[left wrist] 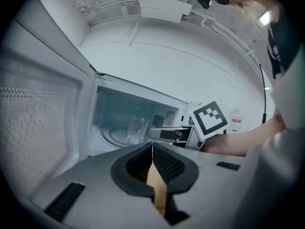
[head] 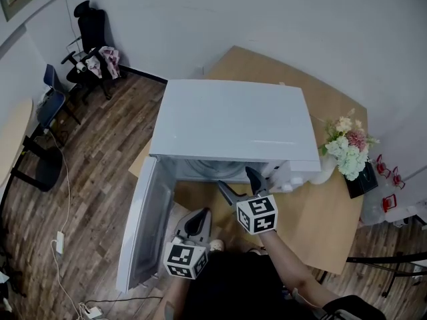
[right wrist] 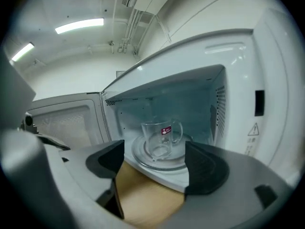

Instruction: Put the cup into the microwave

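**Glass cup on the microwave's turntable, both grippers empty**

Nearest the person, in front of the microwave (head: 233, 119), the left gripper (head: 197, 221) hangs low beside the open door. Its ribbed black pads are pressed together with nothing between them, and only a tan sliver of table shows through the slit below. The right gripper (head: 239, 184) is a little farther in, at the mouth of the microwave's cavity, with its grey jaws spread wide and holding nothing. A cube of black-and-white square markers sits on the back of each.

Past the right gripper's parted pads, the cup (right wrist: 159, 136) stands upright inside the microwave. It is a clear glass mug with a loop handle and a small red label. It rests on the round glass turntable (right wrist: 139, 157), free of both jaws. The cavity's walls are smooth and pale, with perforated vents on the right one.

The microwave is white and boxy with a flat top. Its door (head: 143, 225), which has a dotted mesh window, swings out from its left side. The microwave rests on a light wooden table (head: 320, 219) with a curved edge. To its right stands a bunch of pale flowers (head: 348, 149). Beyond its left, across the dark wood-plank floor (head: 100, 172), a black office chair (head: 90, 35) stands by the wall.
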### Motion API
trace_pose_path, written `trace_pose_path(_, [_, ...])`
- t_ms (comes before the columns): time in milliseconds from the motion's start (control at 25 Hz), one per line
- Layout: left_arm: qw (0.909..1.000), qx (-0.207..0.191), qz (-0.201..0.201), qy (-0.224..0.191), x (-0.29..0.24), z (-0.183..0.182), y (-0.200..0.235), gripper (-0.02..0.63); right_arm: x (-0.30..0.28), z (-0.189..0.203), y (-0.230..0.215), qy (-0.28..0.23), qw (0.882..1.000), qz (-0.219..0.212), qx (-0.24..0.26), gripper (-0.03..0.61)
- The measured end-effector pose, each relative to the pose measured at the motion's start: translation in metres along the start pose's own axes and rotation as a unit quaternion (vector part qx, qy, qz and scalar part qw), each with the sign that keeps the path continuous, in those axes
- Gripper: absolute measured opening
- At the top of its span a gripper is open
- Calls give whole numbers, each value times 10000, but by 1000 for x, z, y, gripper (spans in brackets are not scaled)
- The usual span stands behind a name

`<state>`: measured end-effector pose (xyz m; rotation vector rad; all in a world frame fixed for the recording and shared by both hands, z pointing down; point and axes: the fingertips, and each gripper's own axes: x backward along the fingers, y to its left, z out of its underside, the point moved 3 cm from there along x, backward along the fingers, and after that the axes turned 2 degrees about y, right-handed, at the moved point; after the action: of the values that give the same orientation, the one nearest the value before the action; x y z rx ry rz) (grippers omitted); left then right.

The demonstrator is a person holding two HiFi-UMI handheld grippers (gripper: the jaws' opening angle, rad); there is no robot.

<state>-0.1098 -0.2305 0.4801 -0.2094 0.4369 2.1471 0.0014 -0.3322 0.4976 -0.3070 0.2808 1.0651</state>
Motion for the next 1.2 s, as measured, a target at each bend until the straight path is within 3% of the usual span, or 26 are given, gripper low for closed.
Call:
trace_pose_path(400, [9999, 104, 24, -20, -3, -5, -6, 6, 58, 4, -2, 37, 9989, 163, -439, 365])
trace_pose_path(440, [9999, 123, 17, -16, -4, -5, -7, 6, 65, 4, -6, 3, 9986, 258, -468, 326])
trace_pose_path(520, [9999, 146, 7, -17, -5, -7, -7, 6, 81, 3, -12, -55, 9978, 420, -504, 176])
trace_pose_path(640, [9999, 154, 19, -44, -7, -11, -9, 6, 103, 2, -17, -111, 9973, 432, -579, 176])
trace_pose_path(960, [9997, 134, 218, -53, -16, -23, -27, 6, 153, -2, -38, -280, 9957, 655, -599, 20])
trace_pose_path(1200, [9991, 86, 419, 7, -20, -28, -46, 6, 177, -3, -52, -669, 9909, 963, -667, -8])
